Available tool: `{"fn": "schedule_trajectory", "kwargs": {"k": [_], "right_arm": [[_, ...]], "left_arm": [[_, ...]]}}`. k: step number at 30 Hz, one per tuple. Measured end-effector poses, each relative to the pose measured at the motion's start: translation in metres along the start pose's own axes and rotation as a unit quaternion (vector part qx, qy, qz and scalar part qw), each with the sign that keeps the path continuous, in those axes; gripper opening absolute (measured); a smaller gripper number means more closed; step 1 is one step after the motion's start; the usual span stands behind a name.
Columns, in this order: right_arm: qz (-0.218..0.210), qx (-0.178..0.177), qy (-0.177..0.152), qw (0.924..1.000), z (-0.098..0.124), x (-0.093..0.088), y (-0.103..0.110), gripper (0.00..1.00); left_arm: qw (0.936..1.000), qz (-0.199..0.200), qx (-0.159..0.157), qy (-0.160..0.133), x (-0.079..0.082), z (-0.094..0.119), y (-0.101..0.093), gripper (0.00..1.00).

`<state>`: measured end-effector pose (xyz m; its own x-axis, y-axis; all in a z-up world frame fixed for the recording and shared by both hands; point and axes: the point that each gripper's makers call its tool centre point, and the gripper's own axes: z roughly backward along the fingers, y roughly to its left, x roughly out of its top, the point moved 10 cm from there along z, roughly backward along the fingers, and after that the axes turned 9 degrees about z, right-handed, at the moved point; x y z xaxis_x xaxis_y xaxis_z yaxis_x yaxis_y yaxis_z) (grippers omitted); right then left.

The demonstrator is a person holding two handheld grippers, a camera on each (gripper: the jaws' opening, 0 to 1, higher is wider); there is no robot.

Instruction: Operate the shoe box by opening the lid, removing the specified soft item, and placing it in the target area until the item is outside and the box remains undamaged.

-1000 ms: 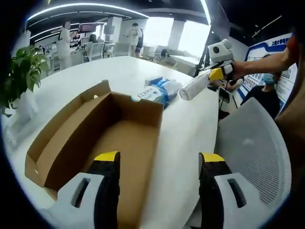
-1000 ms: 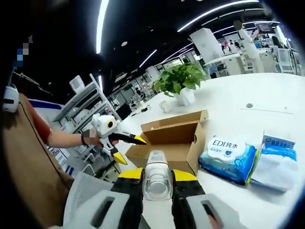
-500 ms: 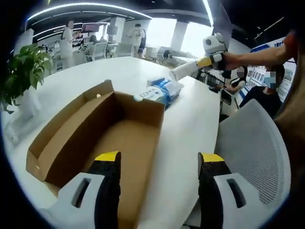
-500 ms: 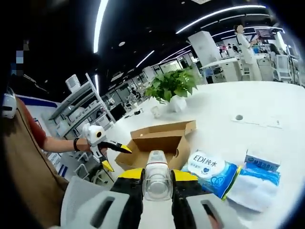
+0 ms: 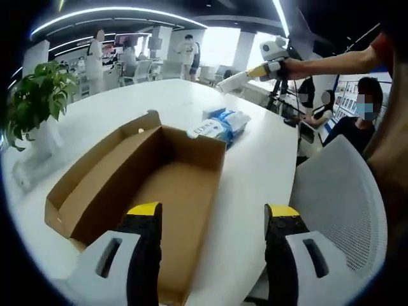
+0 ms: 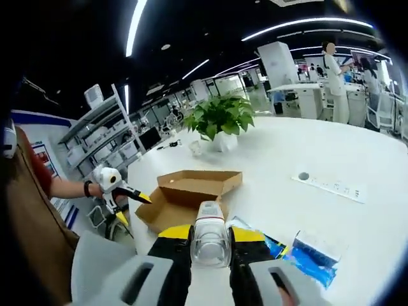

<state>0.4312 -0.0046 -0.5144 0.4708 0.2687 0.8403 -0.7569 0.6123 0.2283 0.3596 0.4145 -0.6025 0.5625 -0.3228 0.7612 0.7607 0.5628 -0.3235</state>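
A large white round surface (image 5: 255,172) carries everything. An open brown cardboard shoe box (image 5: 146,185) lies on it, lid flap folded back and its inside bare. Just beyond the box's far end lie blue-and-white soft packs (image 5: 220,124). A potted green plant (image 5: 38,108) stands near the edge, well apart from the box. In the right gripper view a flat white strip (image 6: 328,186) lies farther out on the surface.
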Motion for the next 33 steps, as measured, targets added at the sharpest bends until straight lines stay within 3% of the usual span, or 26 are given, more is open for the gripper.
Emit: {"fn": "schedule_trajectory", "kwargs": {"k": [7,18,28,33], "right_arm": [[0.031,-0.009,0.029,0.999,-0.008,0.021,-0.025,0.17],[0.084,-0.014,0.103,0.9911,-0.029,0.024,-0.048,0.17],[0.157,0.001,0.181,0.9709,-0.053,0.02,-0.06,0.17],[0.17,0.001,0.198,0.9654,-0.062,0.019,-0.067,0.17]], "left_arm": [[1.0,0.002,0.007,-0.006,0.0,0.005,0.001,0.65],[0.9998,0.008,0.015,-0.01,-0.003,0.009,0.002,0.64],[0.9996,0.015,0.021,-0.009,-0.006,0.011,0.005,0.64],[0.9996,0.016,0.023,-0.008,-0.007,0.011,0.005,0.64]]}}
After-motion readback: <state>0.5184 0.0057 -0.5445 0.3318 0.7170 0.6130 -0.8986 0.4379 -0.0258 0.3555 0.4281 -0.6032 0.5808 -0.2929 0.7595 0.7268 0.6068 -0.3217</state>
